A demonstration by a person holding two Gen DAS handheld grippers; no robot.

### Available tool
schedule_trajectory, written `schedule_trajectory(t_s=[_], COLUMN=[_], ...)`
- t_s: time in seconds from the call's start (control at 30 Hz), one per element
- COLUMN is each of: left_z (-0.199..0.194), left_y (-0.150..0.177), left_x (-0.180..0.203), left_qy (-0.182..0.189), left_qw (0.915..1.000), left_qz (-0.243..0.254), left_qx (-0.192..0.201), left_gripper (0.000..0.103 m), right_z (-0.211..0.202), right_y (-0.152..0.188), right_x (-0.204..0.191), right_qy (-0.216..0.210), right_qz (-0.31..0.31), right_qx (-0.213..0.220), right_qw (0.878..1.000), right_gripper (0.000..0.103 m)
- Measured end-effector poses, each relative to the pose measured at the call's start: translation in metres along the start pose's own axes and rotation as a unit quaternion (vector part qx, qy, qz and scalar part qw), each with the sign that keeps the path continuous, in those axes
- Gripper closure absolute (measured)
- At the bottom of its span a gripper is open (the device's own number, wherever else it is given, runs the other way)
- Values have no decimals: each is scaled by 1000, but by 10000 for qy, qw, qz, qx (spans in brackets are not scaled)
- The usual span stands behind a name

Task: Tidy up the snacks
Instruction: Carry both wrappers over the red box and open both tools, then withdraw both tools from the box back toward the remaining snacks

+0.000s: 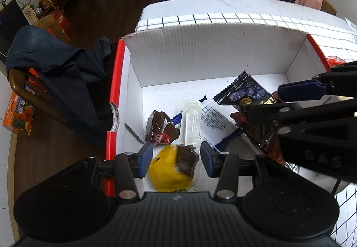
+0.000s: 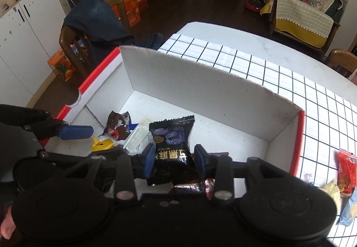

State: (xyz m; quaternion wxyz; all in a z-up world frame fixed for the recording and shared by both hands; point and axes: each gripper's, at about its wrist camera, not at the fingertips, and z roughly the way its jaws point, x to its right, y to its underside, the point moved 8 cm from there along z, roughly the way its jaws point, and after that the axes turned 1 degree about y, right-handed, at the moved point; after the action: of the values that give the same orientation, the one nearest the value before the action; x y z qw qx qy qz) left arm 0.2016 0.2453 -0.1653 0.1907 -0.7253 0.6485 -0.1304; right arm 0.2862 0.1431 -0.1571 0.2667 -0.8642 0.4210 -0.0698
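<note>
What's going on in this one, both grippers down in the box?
A person is sorting snacks into a white cardboard box on a checked tablecloth. The left gripper has a yellow and brown packet between its pads, with gaps on both sides, so it looks let go. The right gripper sits around a black packet, barely gripping if at all. More snacks wait on the cloth outside.

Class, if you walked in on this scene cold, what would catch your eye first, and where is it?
Probably the white cardboard box with red edges on the checked tablecloth, snacks piled in its near corner. A yellow packet sits between the left gripper's fingers; a black packet stands between the right gripper's.
</note>
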Motion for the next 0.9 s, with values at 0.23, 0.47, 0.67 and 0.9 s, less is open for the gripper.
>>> schedule_trajectory(t_s=[0.23, 0.47, 0.67, 0.9], left_z=[-24, -58, -82, -104], left_y=[0, -1, -2, -6], left_x=[2, 16, 38, 66], left_qy=[149, 377, 532, 670], left_qw=[9993, 9970, 9938, 9899], left_qz=[-120, -113, 30, 141], left_qx=[307, 667, 974, 1244], left_gripper=[46, 41, 36, 27], right_z=[-30, -62, -90, -119], right_y=[9, 24, 34, 45], right_x=[12, 23, 32, 50], right_qy=[-142, -224, -257, -187], right_qz=[236, 443, 603, 708], right_qx=[203, 407, 653, 906], right_qw=[9994, 9979, 9957, 9932], right_gripper=[63, 57, 40, 24])
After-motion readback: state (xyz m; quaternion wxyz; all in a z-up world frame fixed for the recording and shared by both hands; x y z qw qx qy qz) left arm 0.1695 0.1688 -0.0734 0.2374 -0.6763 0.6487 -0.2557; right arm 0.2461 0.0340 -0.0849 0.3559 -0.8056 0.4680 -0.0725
